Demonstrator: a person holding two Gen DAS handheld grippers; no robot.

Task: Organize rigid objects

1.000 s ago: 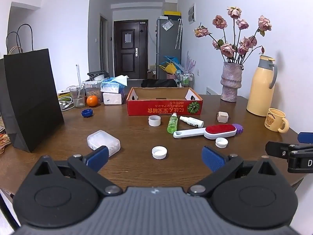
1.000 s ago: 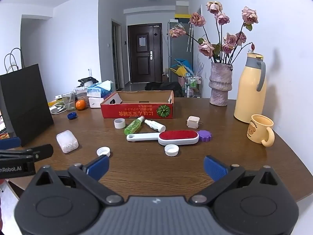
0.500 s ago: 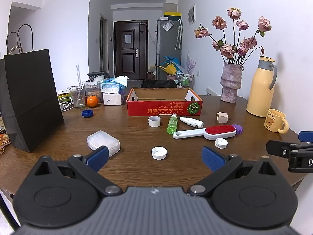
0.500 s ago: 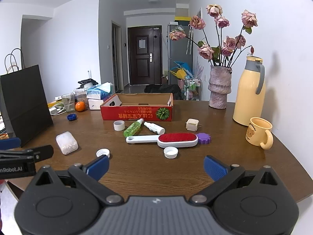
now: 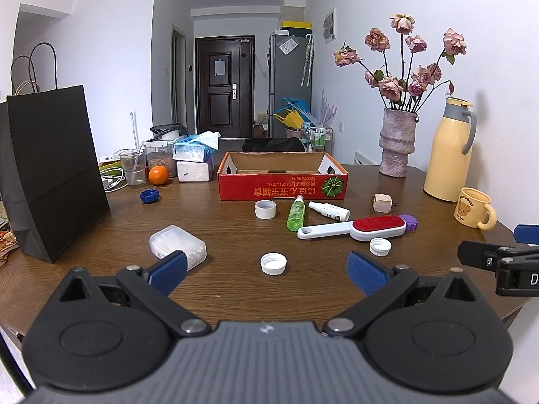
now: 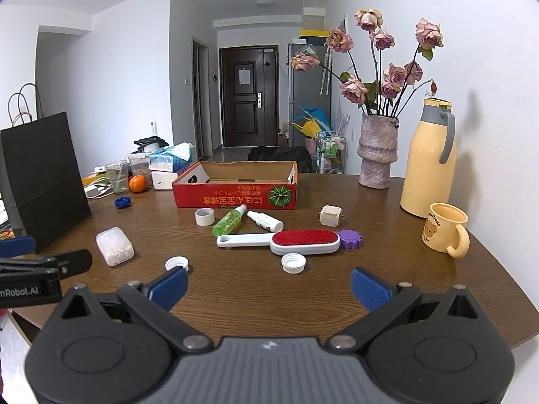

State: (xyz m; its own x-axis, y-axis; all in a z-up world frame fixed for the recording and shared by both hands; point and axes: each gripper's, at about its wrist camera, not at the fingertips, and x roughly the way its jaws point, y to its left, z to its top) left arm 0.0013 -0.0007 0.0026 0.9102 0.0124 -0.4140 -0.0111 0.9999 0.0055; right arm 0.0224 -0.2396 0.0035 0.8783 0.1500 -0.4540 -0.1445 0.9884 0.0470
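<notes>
Loose items lie on the brown table in front of an open red cardboard box (image 5: 282, 181) (image 6: 235, 192): a red-and-white lint brush (image 5: 357, 228) (image 6: 286, 240), a green bottle (image 5: 295, 211) (image 6: 229, 222), a small white bottle (image 5: 329, 210) (image 6: 265, 220), a white ring (image 5: 265, 208), two white caps (image 5: 273, 263) (image 5: 380, 246), a purple cap (image 6: 350, 238), a beige cube (image 6: 330, 215), a clear plastic case (image 5: 177, 247) (image 6: 114, 250) and a blue cap (image 5: 149, 196). My left gripper (image 5: 266, 271) and right gripper (image 6: 269, 284) hover open over the near edge, holding nothing.
A tall black paper bag (image 5: 50, 168) stands at the left. A vase of dried roses (image 6: 375, 148), a yellow thermos (image 6: 427, 161) and a yellow mug (image 6: 444, 230) stand along the right wall. An orange (image 5: 158, 175), a glass and tissue packs crowd the back left.
Both grippers have drifted slightly; the right wrist view has shifted a little nearer the table items. Nothing on the table has moved.
</notes>
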